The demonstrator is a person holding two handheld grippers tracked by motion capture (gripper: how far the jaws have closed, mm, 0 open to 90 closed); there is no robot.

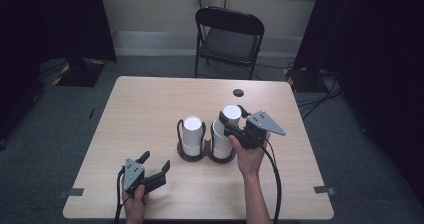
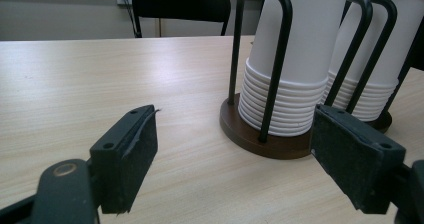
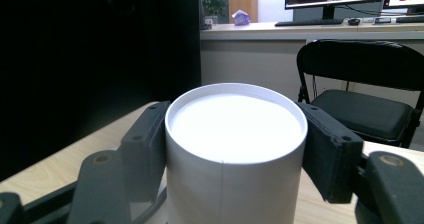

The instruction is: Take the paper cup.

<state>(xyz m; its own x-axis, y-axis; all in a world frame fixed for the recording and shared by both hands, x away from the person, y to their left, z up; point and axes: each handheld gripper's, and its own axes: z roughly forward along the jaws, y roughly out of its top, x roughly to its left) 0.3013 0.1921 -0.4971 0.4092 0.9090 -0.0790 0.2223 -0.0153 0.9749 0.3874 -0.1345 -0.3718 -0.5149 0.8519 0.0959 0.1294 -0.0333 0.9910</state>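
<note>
Two stacks of upside-down white paper cups, the left stack (image 1: 192, 133) and the right stack (image 1: 219, 145), stand in a dark round-based holder (image 1: 194, 157) with black wire loops at the table's middle. My right gripper (image 1: 232, 116) is shut on the top cup (image 1: 231, 111) of the right stack, its pads (image 3: 330, 154) pressed on both sides of the cup (image 3: 235, 129), which sits higher than the rest. My left gripper (image 1: 156, 160) rests open near the front left, with nothing between its fingers (image 2: 132, 149). It faces the holder (image 2: 250, 134) and the nearer stack (image 2: 295, 59).
The light wooden table (image 1: 150, 104) has a round cable hole (image 1: 238, 92) at its far edge. A black folding chair (image 1: 230, 36) stands behind the table. Cables trail from both grippers over the front edge. Dark curtains flank the room.
</note>
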